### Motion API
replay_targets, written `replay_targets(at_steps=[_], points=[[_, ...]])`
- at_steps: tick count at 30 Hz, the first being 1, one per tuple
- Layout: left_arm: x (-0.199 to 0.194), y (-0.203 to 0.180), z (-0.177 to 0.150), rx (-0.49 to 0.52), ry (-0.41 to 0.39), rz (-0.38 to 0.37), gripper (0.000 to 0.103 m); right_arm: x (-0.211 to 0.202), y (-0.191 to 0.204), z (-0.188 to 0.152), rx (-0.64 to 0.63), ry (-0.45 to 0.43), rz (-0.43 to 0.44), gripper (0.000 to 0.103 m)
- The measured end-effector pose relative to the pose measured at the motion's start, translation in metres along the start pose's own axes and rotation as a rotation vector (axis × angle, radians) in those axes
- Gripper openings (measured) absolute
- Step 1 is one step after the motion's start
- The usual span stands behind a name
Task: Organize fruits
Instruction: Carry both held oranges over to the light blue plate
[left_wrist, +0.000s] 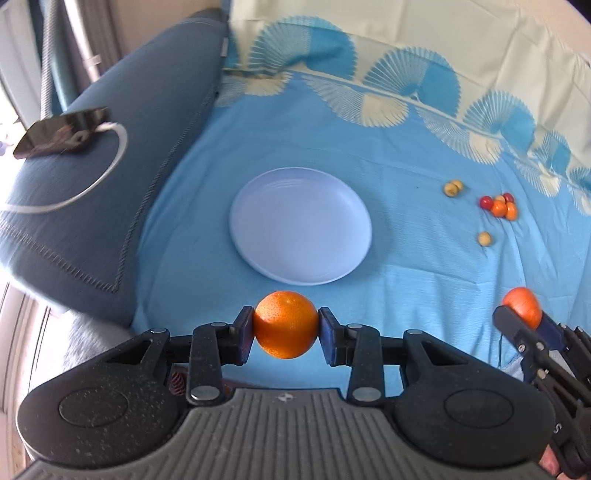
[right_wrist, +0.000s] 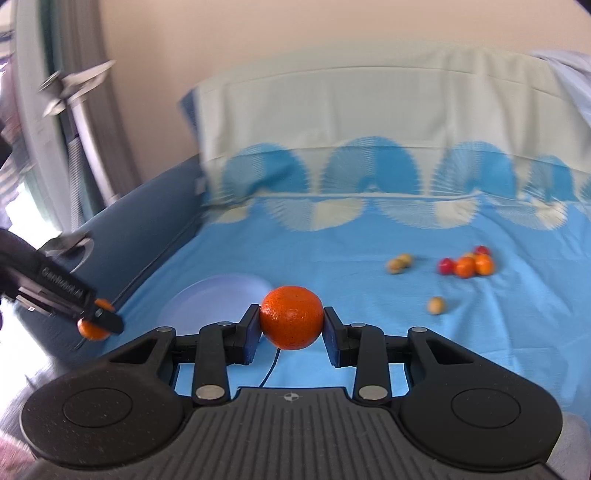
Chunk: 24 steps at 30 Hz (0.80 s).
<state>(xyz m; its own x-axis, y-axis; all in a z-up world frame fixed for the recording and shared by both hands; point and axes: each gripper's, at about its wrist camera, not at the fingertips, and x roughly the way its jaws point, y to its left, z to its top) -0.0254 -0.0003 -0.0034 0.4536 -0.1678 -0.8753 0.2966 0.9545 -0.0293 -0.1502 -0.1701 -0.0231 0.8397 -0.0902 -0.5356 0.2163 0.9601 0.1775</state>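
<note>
My left gripper (left_wrist: 285, 325) is shut on an orange (left_wrist: 285, 324) and holds it just in front of an empty pale blue plate (left_wrist: 300, 225) on the blue bedsheet. My right gripper (right_wrist: 291, 323) is shut on a darker orange (right_wrist: 291, 318), right of the plate (right_wrist: 218, 299); it also shows in the left wrist view (left_wrist: 522, 308). The left gripper and its orange (right_wrist: 94, 328) show at the left of the right wrist view. A cluster of small red and orange fruits (left_wrist: 499, 206) (right_wrist: 467, 264), a pair of yellowish fruits (left_wrist: 453, 188) (right_wrist: 399, 264) and a single one (left_wrist: 484, 239) (right_wrist: 436, 305) lie on the sheet.
A dark blue pillow (left_wrist: 110, 177) lies left of the plate with a black phone (left_wrist: 59, 131) and a white cable (left_wrist: 110, 162) on it. A cream pillow (right_wrist: 369, 118) with a fan pattern lies at the far side. A wall stands behind the bed.
</note>
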Motion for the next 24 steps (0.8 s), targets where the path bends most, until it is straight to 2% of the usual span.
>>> replay_targets(at_steps=[7,14,24], points=[[-0.007,0.032,-0.019,-0.038,-0.012,-0.022,0.041,-0.010,0.047,-0.002,-0.111,0.028,0.021,0.037],[-0.009,0.044,-0.021,-0.058,-0.039,-0.047,0.041,-0.009,0.061,0.000,-0.147,0.044,0.007,0.037],[-0.004,0.054,-0.020,-0.089,-0.032,-0.058,0.041,-0.003,0.066,0.001,-0.182,0.068,0.001,0.037]])
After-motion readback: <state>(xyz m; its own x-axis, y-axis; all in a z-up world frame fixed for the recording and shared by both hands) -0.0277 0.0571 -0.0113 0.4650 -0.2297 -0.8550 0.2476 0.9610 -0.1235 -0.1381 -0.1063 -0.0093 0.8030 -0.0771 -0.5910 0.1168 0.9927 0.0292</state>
